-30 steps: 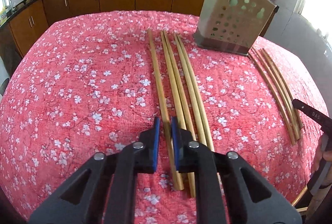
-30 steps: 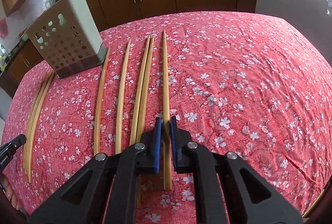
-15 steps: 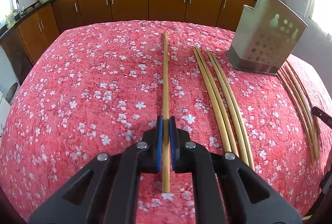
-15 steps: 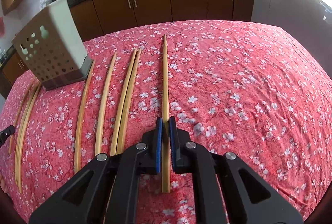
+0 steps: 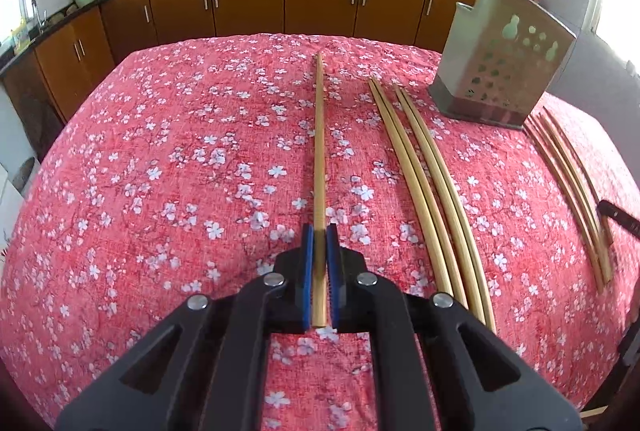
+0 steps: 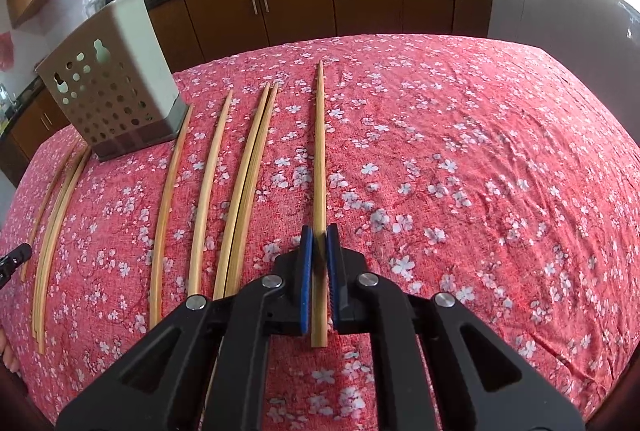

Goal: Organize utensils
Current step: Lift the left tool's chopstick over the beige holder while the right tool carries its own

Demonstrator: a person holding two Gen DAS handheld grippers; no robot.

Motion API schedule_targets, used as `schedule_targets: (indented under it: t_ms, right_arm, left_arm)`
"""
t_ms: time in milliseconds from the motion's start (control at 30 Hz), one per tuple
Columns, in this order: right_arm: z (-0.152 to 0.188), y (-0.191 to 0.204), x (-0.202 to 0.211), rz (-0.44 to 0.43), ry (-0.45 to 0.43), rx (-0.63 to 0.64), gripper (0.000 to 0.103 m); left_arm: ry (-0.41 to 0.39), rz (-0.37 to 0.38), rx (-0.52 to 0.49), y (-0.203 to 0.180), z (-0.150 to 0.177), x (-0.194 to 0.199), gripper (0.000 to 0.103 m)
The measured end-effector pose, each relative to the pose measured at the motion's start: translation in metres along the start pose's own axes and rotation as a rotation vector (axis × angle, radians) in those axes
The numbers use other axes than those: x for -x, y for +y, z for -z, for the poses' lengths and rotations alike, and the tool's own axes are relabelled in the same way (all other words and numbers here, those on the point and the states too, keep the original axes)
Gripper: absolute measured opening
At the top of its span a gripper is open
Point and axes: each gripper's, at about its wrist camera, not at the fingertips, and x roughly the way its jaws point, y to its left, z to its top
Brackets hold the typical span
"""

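My left gripper [image 5: 319, 231] is shut on a bamboo chopstick [image 5: 319, 151] and holds it pointing away over the red floral cloth. My right gripper [image 6: 319, 231] is shut on another bamboo chopstick [image 6: 319, 151] in the same way. A perforated grey utensil holder [image 5: 500, 59] stands upright at the far right of the left wrist view and at the far left of the right wrist view [image 6: 108, 79]. Several loose chopsticks [image 5: 424, 191] lie beside the left one, and several [image 6: 208, 191] lie left of the right one.
A bundle of chopsticks [image 5: 568, 191] lies past the holder near the table edge; it also shows in the right wrist view [image 6: 52, 231]. The red floral tablecloth [image 5: 160, 191] covers the table. Brown kitchen cabinets [image 5: 320, 3] run along the back wall.
Both grippers have closed on a chopstick each and lifted it off the cloth. The left gripper's chopstick has come away from the row that lay under it.
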Motion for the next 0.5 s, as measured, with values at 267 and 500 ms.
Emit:
schedule_targets:
  t_ms: [267,500]
  right_arm:
    - [-0.018,-0.007,0.062,-0.014,-0.170,0.004,0.008]
    - [-0.048,-0.008,0.103,-0.031,-0.296,0.007,0.008]
  left_arm:
    - [-0.148,0.001,0.013,0.006,-0.018,0.046,0.008]
    - [-0.326,0.003,0.058,0.017,-0.055,0.103,0.008]
